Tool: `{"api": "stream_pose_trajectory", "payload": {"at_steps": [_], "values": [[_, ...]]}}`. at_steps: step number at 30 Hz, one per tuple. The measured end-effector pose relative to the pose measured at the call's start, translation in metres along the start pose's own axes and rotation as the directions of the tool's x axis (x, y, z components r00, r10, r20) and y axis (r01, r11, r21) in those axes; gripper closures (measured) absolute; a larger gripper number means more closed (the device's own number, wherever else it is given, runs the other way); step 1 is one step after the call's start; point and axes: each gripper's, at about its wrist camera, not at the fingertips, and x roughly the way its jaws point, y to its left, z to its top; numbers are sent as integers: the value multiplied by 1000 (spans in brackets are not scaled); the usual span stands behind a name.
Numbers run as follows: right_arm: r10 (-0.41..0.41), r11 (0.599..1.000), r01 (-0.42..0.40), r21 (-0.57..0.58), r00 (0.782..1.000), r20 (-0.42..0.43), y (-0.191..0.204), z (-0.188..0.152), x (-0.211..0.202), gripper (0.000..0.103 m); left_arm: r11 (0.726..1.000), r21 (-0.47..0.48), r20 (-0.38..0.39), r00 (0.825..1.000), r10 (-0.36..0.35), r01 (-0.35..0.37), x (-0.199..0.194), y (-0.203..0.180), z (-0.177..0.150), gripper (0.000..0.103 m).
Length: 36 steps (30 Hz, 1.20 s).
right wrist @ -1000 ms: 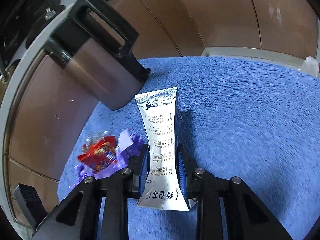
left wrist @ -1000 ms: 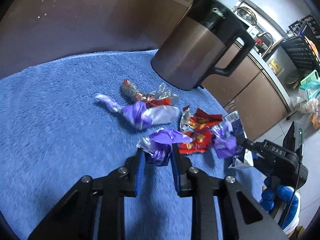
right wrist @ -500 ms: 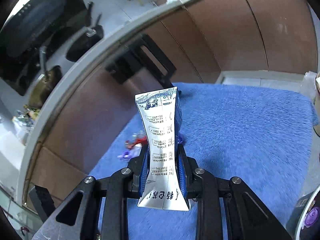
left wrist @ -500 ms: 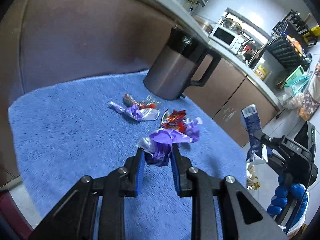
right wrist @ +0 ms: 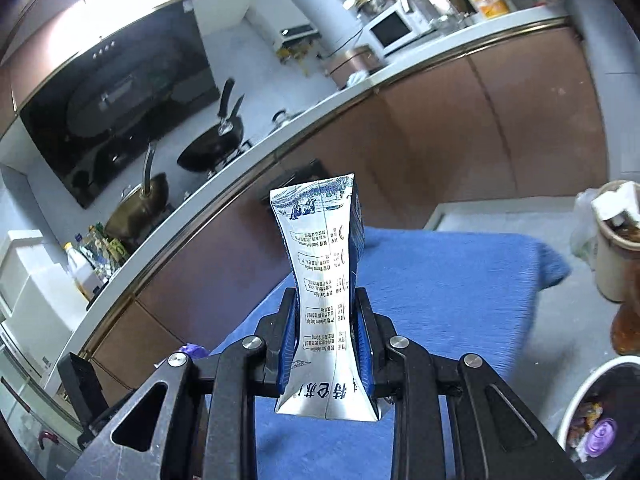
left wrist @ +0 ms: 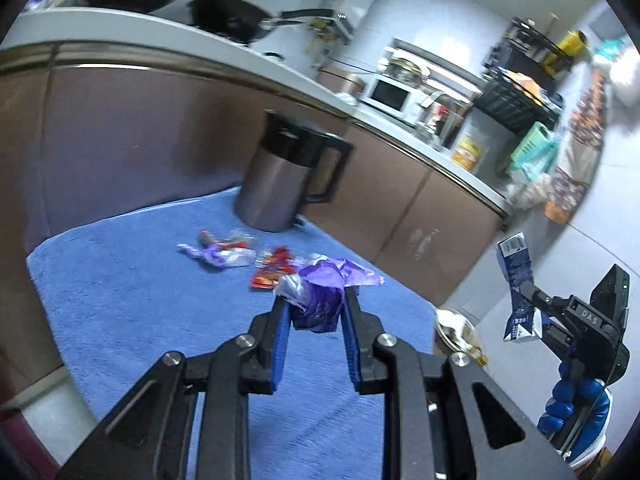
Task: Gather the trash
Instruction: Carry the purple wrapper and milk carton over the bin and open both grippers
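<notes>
Carry step: left gripper [left wrist: 316, 312] jaws pinching purple wrapper [left wrist: 320, 300], right gripper [right wrist: 326, 316] jaws squeezing milk carton [right wrist: 324, 280], both above blue-towelled surface [left wrist: 120, 300]; next, release into white bin [right wrist: 576, 400].

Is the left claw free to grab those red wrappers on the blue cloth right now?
Probably not yet. The left claw is already shut on a purple wrapper, so nothing more fits between its fingers. The red wrappers lie in the open on the blue cloth with nothing blocking them.
</notes>
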Motion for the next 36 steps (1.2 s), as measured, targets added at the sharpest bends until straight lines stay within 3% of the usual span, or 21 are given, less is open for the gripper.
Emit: {"api": "stream_pose_trajectory", "payload": {"at_steps": [5, 11, 16, 20, 23, 28, 33, 36], "values": [[-99, 994, 97, 55, 994, 39, -42, -10, -45, 77, 992, 87, -74, 993, -90, 97, 20, -51, -16, 80], [-278, 949, 269, 163, 960, 32, -123, -36, -91, 77, 957, 197, -225, 960, -169, 214, 68, -122, -52, 80], [-401, 872, 393, 291, 915, -35, -197, -71, -106, 77, 905, 300, -358, 915, -186, 301, 116, -189, -90, 80], [-482, 786, 483, 386, 870, -106, -255, -102, -112, 77, 863, 353, -450, 874, -182, 361, 153, -237, -120, 80], [-516, 731, 524, 437, 843, -148, -288, -117, -115, 77, 831, 381, -513, 841, -175, 405, 177, -271, -145, 80], [-557, 675, 579, 457, 806, -200, -318, -133, -114, 77, 785, 408, -600, 785, -156, 467, 206, -320, -187, 80], [-595, 633, 628, 453, 769, -234, -340, -142, -113, 76, 769, 397, -662, 737, -138, 501, 227, -347, -213, 78], [-612, 611, 652, 449, 749, -255, -346, -145, -113, 74, 768, 373, -686, 712, -149, 520, 230, -352, -217, 70]]}}
